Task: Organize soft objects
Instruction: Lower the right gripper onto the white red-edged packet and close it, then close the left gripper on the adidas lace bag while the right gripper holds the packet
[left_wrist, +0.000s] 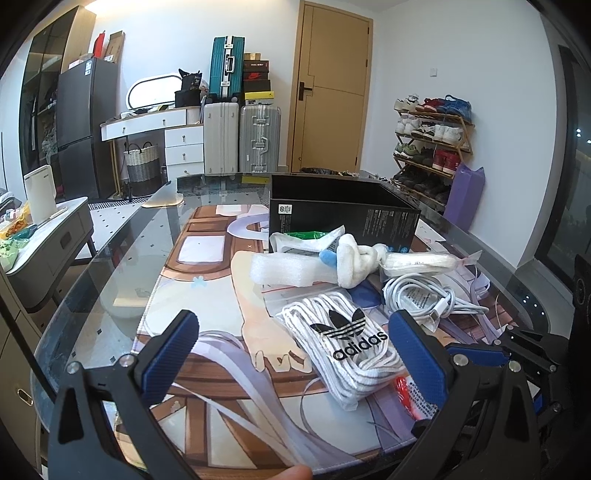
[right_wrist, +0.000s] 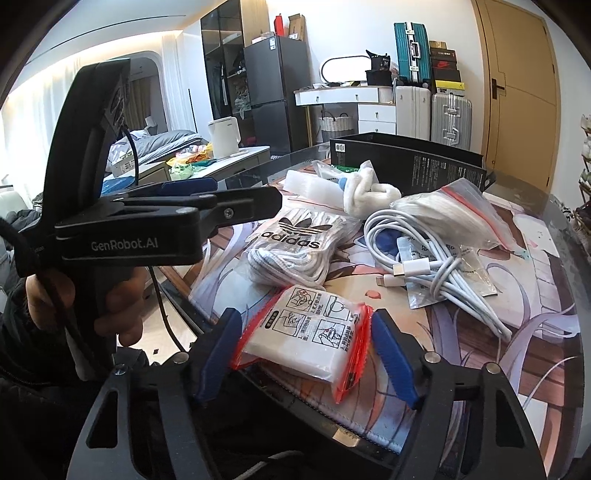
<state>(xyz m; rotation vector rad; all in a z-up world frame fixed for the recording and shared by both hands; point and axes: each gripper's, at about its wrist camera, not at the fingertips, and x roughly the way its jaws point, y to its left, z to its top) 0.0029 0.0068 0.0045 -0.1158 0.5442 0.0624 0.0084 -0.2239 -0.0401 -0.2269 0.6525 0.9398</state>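
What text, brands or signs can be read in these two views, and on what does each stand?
"adidas" with the trefoil logo: bag of white laces.
"GenRobot.AI": side of the left gripper.
Printed instruction pictures with small characters: red-edged packet, too small to read.
White fine print: black box, too small to read.
Label on the cable bundle: blurred.
Shoebox logos by the suitcases: unreadable.

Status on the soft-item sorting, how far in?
Done: nothing visible; the black box shows no items inside from here. In hand: right tool closing around the red-edged pouch. Left: shoelace pack, cable bundle, white cloth, foam, all on the mat.
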